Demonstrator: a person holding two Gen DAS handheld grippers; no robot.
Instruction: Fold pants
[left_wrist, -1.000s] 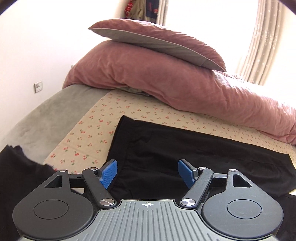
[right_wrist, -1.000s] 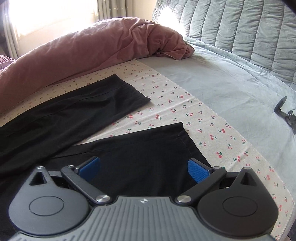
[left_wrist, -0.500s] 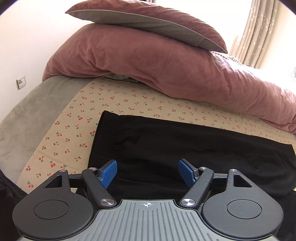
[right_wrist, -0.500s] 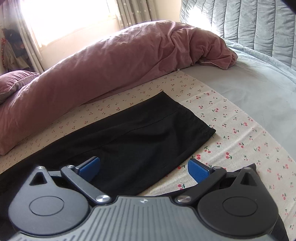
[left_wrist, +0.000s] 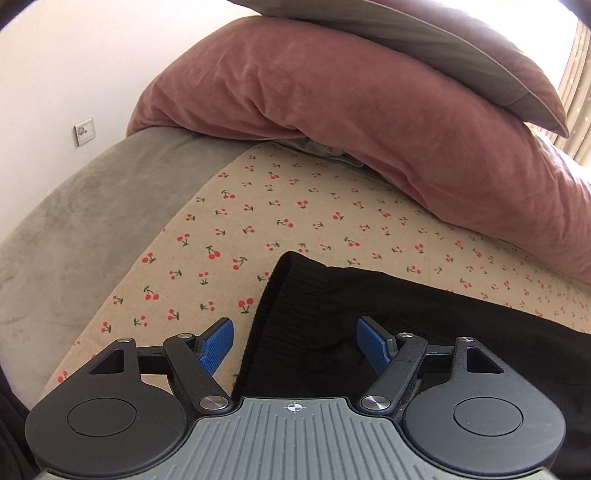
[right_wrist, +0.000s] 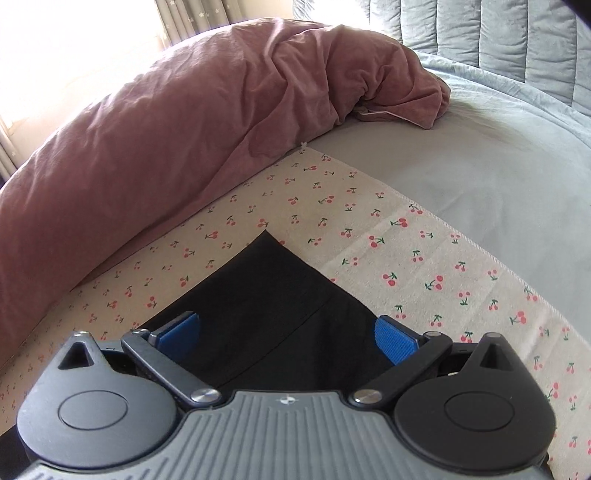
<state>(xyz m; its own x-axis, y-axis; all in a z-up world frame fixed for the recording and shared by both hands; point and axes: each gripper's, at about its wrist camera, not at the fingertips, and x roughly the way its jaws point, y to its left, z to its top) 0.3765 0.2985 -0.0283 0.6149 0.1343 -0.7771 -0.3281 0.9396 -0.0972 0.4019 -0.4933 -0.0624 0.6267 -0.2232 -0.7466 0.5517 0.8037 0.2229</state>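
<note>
Bedroom setting: grey bed (left_wrist: 85, 229) topped by a cherry-print cloth (left_wrist: 258, 221), with a pink duvet (left_wrist: 369, 122) heaped along its far side and a pillow (left_wrist: 461, 48) resting on the heap. Black pants (left_wrist: 406, 332) laid flat on the cherry-print cloth, near edge of the duvet well apart from them.

Left gripper (left_wrist: 295, 345) poised over the ribbed waistband corner (left_wrist: 280, 295), jaws spread wide and gripping nothing; left blue pad over bare cloth just beside the waistband edge, right pad over black fabric. Likely lined up this way so as to straddle the waistband edge for a pinch. Right gripper (right_wrist: 287, 339) likewise released and empty, both pads over the leg end, with the hem corner (right_wrist: 267, 243) pointing toward the duvet. Probably placed at opposite ends of the same long edge so that both can be lifted together for the first fold; fold seemingly not yet begun.

Hard to judge whether either set of pads already touches fabric or only hovers above it. Middle stretch of the pants cut off by both gripper bodies, so unclear how the second leg lies or whether the legs are already stacked. Dark strip at the lower left of the left wrist view unidentifiable. Curtain and window mostly washed out by glare.
</note>
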